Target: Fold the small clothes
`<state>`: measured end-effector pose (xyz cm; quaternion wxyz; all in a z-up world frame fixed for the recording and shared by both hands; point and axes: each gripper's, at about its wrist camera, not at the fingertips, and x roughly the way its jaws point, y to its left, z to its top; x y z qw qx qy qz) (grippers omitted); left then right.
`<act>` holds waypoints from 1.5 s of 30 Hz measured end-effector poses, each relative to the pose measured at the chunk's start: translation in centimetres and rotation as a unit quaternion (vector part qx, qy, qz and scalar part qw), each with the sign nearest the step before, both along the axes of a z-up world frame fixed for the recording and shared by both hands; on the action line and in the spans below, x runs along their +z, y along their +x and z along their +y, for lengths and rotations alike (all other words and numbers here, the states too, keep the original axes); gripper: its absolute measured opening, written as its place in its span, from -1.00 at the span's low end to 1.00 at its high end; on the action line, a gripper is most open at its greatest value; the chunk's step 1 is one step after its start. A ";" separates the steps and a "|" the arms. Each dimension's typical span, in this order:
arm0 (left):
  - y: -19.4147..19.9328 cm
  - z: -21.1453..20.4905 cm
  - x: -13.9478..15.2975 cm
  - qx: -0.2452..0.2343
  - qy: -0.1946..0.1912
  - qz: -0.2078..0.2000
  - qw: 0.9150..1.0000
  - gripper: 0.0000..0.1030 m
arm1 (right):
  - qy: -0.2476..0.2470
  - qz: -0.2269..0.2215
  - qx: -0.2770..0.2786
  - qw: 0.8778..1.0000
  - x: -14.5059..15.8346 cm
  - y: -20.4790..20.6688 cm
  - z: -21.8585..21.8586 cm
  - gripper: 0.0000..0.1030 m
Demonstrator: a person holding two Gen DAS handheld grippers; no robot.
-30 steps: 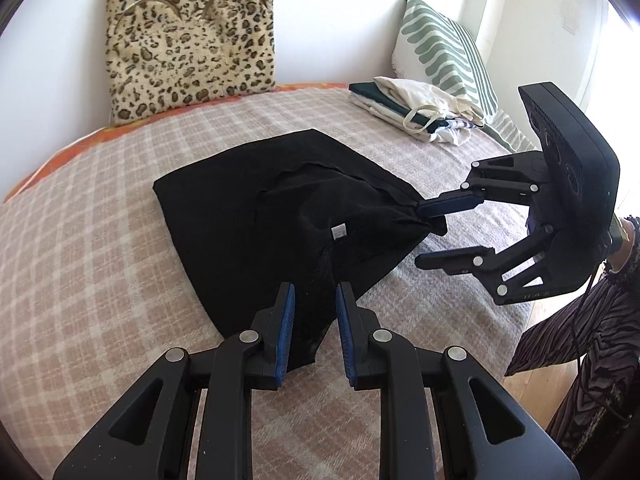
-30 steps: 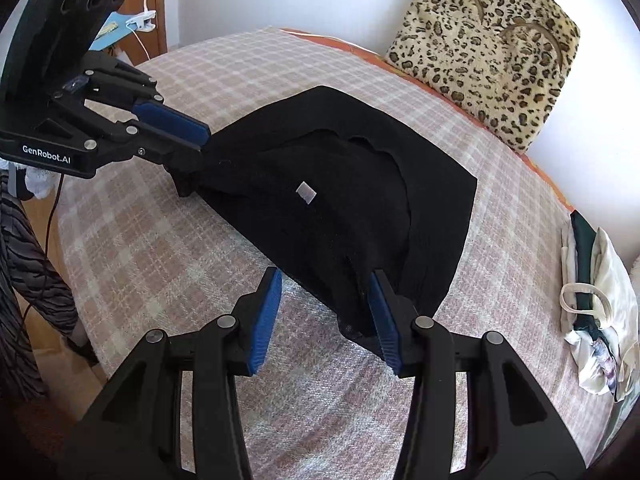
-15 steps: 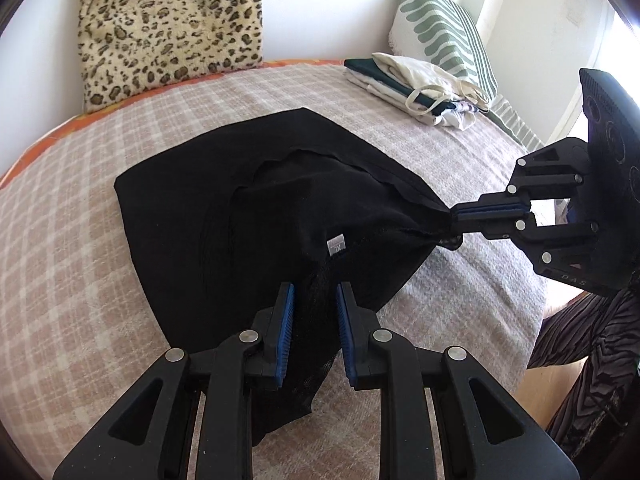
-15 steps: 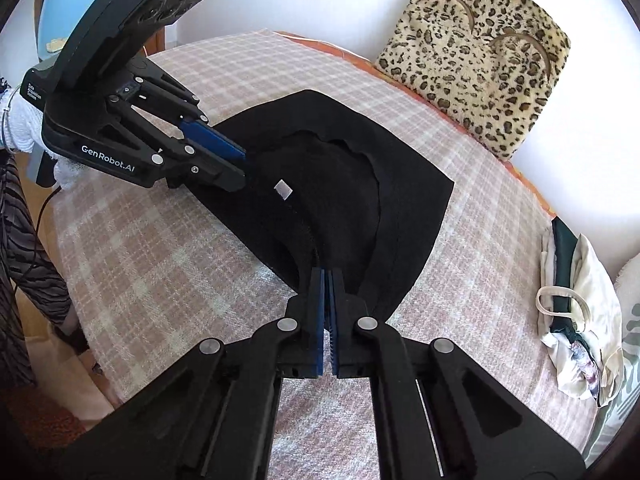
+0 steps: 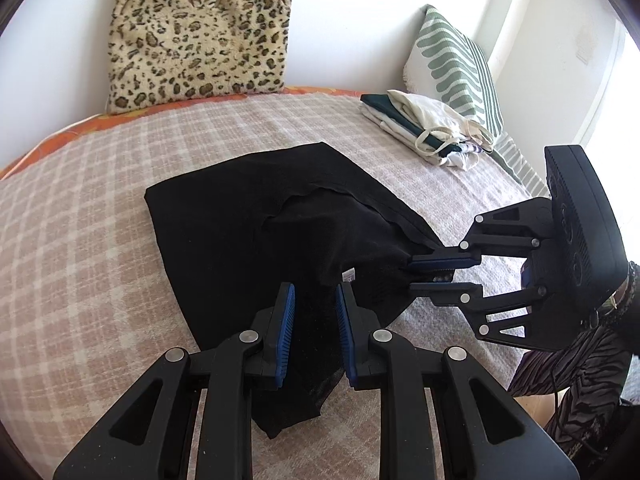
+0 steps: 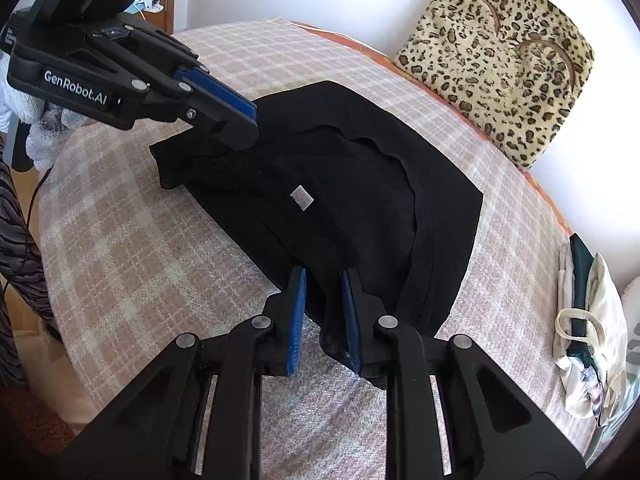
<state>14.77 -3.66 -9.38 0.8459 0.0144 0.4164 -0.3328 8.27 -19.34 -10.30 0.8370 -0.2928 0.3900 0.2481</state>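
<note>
A small black garment [image 5: 260,228] lies spread on the checked bed cover [image 5: 80,240], its white label [image 6: 302,198] facing up. My left gripper [image 5: 315,300] stands over the garment's near corner with a narrow gap between its blue pads; cloth lies between them. My right gripper [image 6: 323,284] is partly open at the opposite corner, with a fold of cloth lying loose between its pads. In the left wrist view the right gripper [image 5: 430,274] shows its fingers slightly apart at the cloth edge. In the right wrist view the left gripper [image 6: 236,120] hovers on the far corner.
A leopard-print cushion [image 5: 200,36] leans on the back wall. A stack of folded clothes with a cream tote bag [image 5: 424,128] lies at the bed's far right, beside a green-striped pillow [image 5: 456,60]. The bed edge and floor are near the right gripper.
My right gripper was shut on the garment corner half a second ago; its jaws have now parted. The garment has been drawn toward my left gripper and lies flatter.
</note>
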 end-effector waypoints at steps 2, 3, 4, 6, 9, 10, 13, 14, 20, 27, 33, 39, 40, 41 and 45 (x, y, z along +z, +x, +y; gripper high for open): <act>0.3 0.3 0.2 0.008 -0.005 0.000 1.000 -0.62 | -0.008 -0.009 -0.005 1.000 0.0 0.0 -0.2 -0.97; 0.3 0.4 0.3 0.009 -0.008 0.000 1.000 -0.62 | 0.004 -0.010 -0.005 1.000 0.6 -0.1 -0.6 -0.98; 0.4 0.4 0.4 0.009 -0.008 -0.002 1.000 -0.62 | 0.022 -0.007 -0.002 1.000 1.4 -0.2 -1.2 -0.98; 0.5 0.1 0.5 0.008 -0.006 -0.006 1.000 -0.62 | 0.048 0.005 0.013 0.999 2.7 -0.8 -2.1 -0.98; 0.6 -1.0 0.2 -0.003 -0.001 -0.005 1.000 -0.62 | 0.014 0.007 0.031 0.999 1.8 -1.6 -2.0 -0.98; 0.6 -1.5 0.1 -0.011 0.003 -0.004 1.000 -0.62 | -0.003 0.013 0.026 1.000 1.0 -1.5 -1.9 -0.98; 0.5 -2.9 -1.3 -0.040 0.029 0.018 0.999 -0.62 | -0.036 0.033 0.027 0.998 -0.7 -1.4 -1.8 -0.98; 0.5 -3.1 -1.8 -0.047 0.038 0.028 0.998 -0.62 | -0.035 0.036 0.025 0.998 -0.7 -1.5 -2.0 -0.98; -1.6 -1.8 -3.4 -0.064 0.062 0.044 0.995 -0.62 | 0.131 0.050 -0.002 0.990 3.2 -0.1 -5.0 0.04; -2.4 -0.3 -2.7 -0.056 0.042 0.048 0.996 -0.62 | 0.077 0.078 -0.088 0.990 -1.0 3.9 -4.5 -0.22; -1.9 2.3 0.9 -0.028 -0.002 0.012 1.000 -0.41 | 0.036 0.074 -0.064 0.995 -1.5 0.5 -4.0 -0.22; 1.7 6.2 2.4 0.057 -0.041 0.012 0.997 -0.40 | 0.119 0.075 -0.095 0.985 1.5 0.5 -6.3 -0.22; 2.5 6.6 2.3 0.069 -0.049 0.020 0.996 -0.39 | 0.130 0.077 -0.107 0.983 1.6 0.8 -6.5 -0.22; 3.1 7.0 2.1 0.078 -0.058 0.030 0.995 -0.39 | 0.140 0.077 -0.122 0.980 1.7 1.1 -6.8 -0.22; 4.6 6.9 1.3 0.088 -0.057 0.042 0.994 -0.39 | 0.193 0.108 -0.177 0.959 1.0 3.0 -8.2 -0.22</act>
